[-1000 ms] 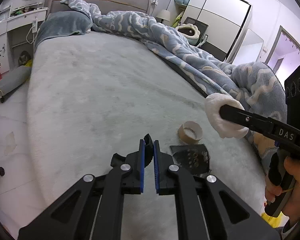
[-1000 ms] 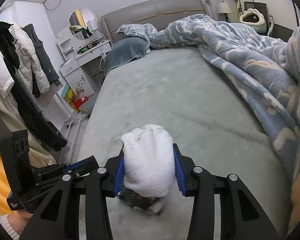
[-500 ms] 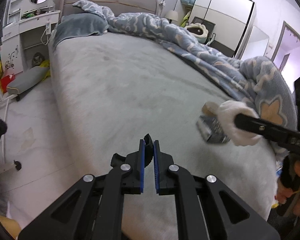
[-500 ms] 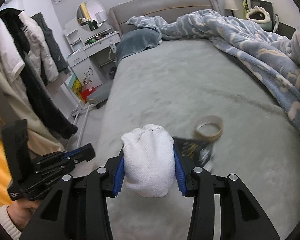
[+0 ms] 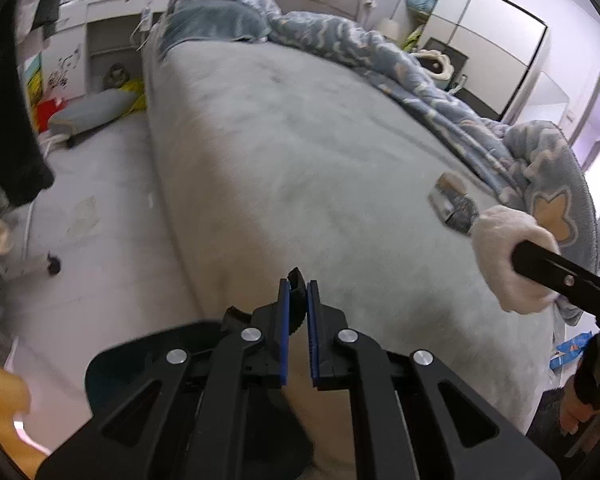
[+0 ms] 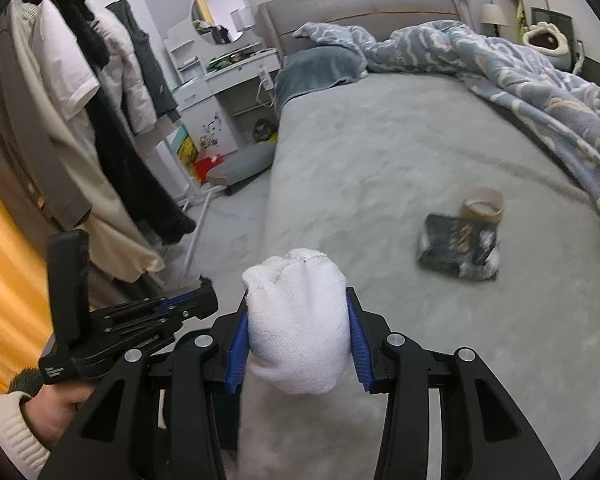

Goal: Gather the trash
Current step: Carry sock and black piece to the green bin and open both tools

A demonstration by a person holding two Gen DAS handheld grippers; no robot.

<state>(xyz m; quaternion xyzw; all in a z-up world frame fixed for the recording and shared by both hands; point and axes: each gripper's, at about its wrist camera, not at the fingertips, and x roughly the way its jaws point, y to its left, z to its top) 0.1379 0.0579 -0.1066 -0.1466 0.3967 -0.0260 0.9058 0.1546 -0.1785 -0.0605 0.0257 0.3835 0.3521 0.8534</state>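
Right gripper (image 6: 298,336) clamps a white sock (image 6: 298,320), apparently, above grey bed (image 6: 380,152).

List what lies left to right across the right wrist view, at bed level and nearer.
Left tool → white sock clamped in the right tool → dark wrapper on the grey bed → tape roll just behind it → blue patterned blanket.

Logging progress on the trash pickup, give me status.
Left gripper shut, empty. Right gripper shut on white cloth bundle. Dark wrapper, tape roll on bed.
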